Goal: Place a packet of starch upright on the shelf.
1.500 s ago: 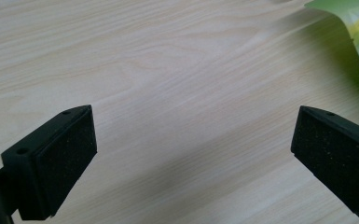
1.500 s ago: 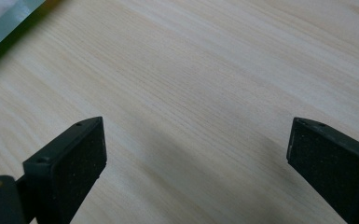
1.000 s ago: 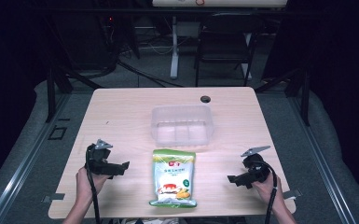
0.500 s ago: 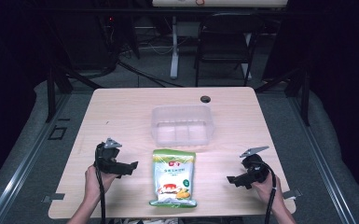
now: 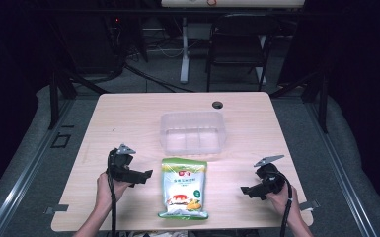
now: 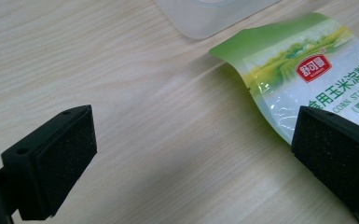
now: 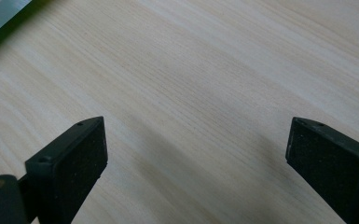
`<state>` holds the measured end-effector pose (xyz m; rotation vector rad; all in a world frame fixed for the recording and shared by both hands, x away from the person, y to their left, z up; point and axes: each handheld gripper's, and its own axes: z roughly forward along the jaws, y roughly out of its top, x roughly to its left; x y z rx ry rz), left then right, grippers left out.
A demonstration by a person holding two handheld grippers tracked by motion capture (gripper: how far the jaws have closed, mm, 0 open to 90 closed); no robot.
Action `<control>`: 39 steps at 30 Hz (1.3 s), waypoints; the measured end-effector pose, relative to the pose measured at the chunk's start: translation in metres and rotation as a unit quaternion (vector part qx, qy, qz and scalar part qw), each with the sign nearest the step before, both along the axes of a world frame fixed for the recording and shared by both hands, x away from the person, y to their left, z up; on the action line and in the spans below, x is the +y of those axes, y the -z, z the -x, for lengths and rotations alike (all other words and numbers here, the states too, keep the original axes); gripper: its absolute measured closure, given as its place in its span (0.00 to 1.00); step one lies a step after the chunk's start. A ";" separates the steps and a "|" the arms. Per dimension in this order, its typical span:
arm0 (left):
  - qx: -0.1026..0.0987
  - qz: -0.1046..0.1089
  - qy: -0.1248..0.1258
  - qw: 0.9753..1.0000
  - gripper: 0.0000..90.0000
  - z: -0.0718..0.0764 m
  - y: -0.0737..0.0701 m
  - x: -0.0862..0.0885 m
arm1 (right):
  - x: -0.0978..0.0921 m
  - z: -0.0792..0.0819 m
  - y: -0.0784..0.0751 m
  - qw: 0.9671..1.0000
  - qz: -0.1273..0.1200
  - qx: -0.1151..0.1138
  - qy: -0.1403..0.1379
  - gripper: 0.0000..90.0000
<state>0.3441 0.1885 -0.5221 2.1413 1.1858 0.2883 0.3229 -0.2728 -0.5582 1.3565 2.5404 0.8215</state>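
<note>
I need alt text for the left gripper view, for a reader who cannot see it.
The open left gripper hangs over a pale wooden table, its jaws wide apart. A green corn starch bag lies flat by the right-hand jaw, with a corner of a clear tub above it.

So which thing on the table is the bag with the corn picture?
Start at the light wooden table and find the clear plastic tub in its middle. Just in front of it, toward the person, lies the flat green and white corn starch pouch. It is the only colourful, printed thing there, between the two black claws.
</note>
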 end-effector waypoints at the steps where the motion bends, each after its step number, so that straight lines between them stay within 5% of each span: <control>1: 0.015 0.012 0.007 1.000 0.00 -0.001 0.002 -0.004 | 0.000 -0.001 0.001 1.000 -0.001 0.003 -0.002 0.06; 7: 0.045 0.023 0.037 0.998 0.01 -0.007 0.009 -0.022 | 0.001 -0.002 0.002 1.000 -0.004 0.006 -0.002 0.06; 14: 0.057 0.010 0.061 0.996 0.02 -0.013 0.015 -0.041 | 0.000 -0.001 0.001 1.000 -0.003 0.006 -0.002 0.06; 21: 0.075 0.024 0.070 0.994 0.07 -0.018 0.020 -0.048 | 0.003 0.001 0.001 1.000 -0.006 -0.002 0.000 0.06; 34: 0.104 0.060 0.078 0.990 0.41 -0.031 0.027 -0.052 | 0.003 -0.001 0.001 1.000 -0.001 0.006 -0.011 0.06; 39: 0.112 0.064 0.072 0.989 0.63 -0.035 0.032 -0.052 | 0.003 -0.001 0.000 1.000 0.000 0.004 -0.011 0.06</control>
